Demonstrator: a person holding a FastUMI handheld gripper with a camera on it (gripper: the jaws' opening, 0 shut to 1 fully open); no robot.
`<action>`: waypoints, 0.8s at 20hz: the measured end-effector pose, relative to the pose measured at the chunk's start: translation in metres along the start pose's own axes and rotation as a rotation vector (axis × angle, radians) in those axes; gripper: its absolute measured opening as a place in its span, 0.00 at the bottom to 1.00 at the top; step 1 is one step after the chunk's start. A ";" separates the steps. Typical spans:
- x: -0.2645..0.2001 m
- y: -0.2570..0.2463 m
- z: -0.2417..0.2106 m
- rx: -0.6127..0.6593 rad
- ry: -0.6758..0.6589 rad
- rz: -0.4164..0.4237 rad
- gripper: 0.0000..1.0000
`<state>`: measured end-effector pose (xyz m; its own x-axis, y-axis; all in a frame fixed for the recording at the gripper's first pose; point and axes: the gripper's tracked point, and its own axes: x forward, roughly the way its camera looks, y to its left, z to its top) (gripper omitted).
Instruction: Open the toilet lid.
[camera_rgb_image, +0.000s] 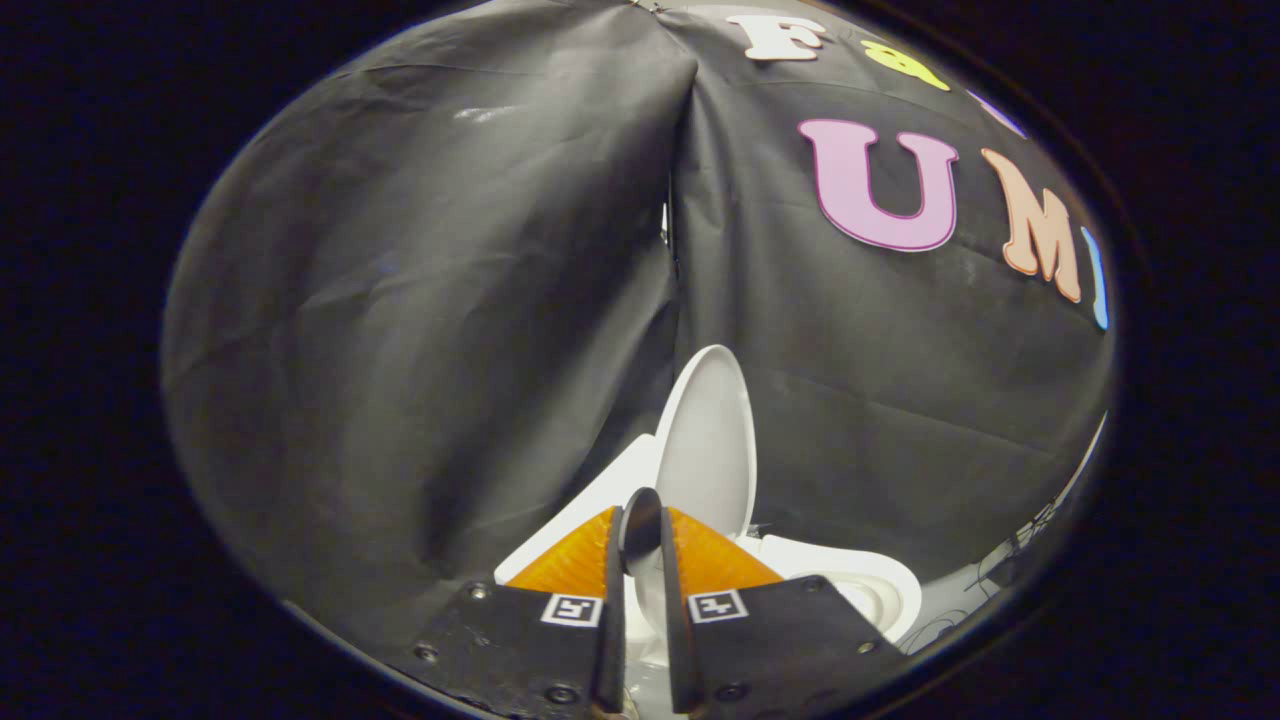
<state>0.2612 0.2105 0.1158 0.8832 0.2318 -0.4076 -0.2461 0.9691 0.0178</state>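
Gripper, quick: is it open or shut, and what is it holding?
Gripper: nearly shut, fingers close together with a narrow gap, holding nothing; raised toilet lid just beyond.

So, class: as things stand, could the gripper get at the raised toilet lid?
Probably yes. The lid stands upright just beyond the gripper, whose nearly closed fingers point at its lower edge, and nothing lies between them. Whether they touch it cannot be told.

Booth interior. Black cloth wall (420, 330) hangs in two panels that meet at a vertical seam, a narrow gap showing between them; the cloth is creased and catches soft light along its folds. At the lower right, a pale floor (950, 610) carries dark cables (1030, 530).
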 end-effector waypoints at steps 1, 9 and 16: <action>0.001 0.001 -0.002 0.009 0.002 0.016 0.21; -0.033 -0.026 0.007 0.040 -0.087 0.091 0.74; -0.087 -0.104 0.028 0.051 -0.264 0.029 0.81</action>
<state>0.2207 0.0914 0.1749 0.9513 0.2668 -0.1543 -0.2580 0.9633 0.0747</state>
